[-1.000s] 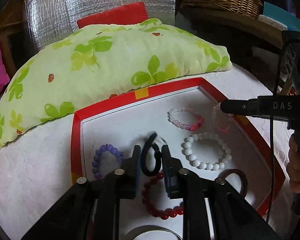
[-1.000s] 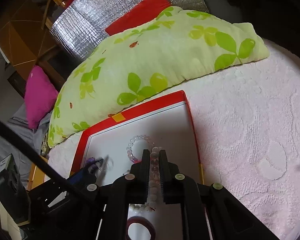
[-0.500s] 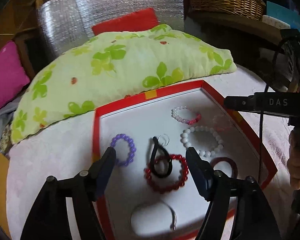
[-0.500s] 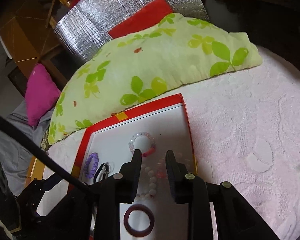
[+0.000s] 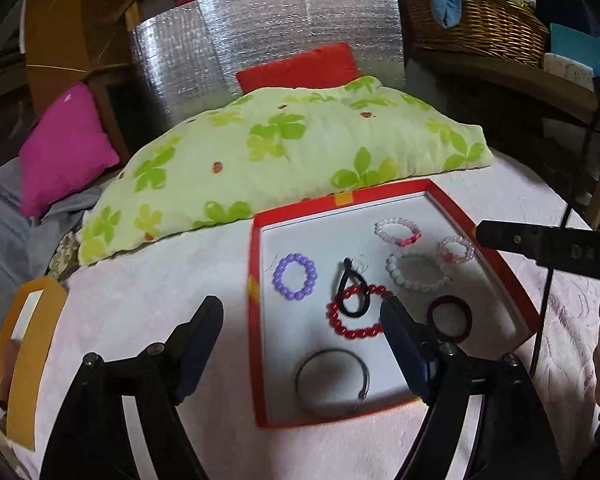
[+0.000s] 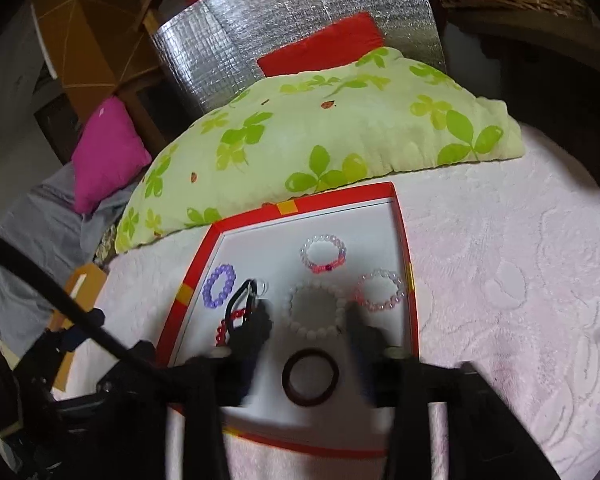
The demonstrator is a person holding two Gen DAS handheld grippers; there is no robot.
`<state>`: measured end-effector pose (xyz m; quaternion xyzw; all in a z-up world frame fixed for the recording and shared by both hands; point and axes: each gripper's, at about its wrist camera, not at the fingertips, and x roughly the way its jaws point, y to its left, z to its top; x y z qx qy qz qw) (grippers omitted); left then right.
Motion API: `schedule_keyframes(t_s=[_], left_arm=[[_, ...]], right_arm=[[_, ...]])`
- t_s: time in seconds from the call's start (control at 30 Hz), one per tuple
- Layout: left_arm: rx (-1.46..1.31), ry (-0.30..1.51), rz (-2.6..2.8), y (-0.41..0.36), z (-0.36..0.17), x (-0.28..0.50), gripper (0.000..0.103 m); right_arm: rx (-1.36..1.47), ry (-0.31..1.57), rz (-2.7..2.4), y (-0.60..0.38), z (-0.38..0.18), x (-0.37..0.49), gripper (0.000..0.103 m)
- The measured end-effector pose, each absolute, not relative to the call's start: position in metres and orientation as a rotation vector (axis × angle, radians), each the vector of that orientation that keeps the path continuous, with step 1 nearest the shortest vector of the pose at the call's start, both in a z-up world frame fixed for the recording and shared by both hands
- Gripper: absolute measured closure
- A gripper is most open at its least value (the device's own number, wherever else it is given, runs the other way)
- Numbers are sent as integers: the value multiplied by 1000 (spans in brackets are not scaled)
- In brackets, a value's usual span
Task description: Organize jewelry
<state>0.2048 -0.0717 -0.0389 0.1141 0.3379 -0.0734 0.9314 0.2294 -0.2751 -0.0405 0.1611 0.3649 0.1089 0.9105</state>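
Both tongs have just been spreading and hold nothing: left tongs (image 5: 300, 316) gape wide, right tongs (image 6: 308, 316) part above the red tray (image 5: 256, 264), where the bracelets (image 5: 295, 276) lie.

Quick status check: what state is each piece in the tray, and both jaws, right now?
left gripper: jaws open, empty
right gripper: jaws open, empty
black loop: lying across red bracelet
white bracelet: flat in red tray
purple bracelet: flat, apart from others
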Motion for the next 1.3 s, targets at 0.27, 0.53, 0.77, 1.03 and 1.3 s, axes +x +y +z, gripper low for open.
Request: schedule_keyframes(t_s=[0.27, 0.53, 0.77, 1.03, 1.3], left_arm=[[218, 694, -110, -60, -39, 185, 20], [199, 690, -7, -43, -42, 158, 18], [158, 716, -15, -20, -56, 117, 18], [205, 786, -29, -7, -76, 75, 18], [210, 767, -117, -14, -42, 13, 18]], right_arm=[[300, 703, 211, -267, -30, 189, 43], [227, 654, 115, -265, -30, 144, 43], [188, 666, 92, -259, -44, 104, 43], [231, 721, 89, -267, -61, 67, 43], [171, 722, 95, -253, -57, 23, 42]])
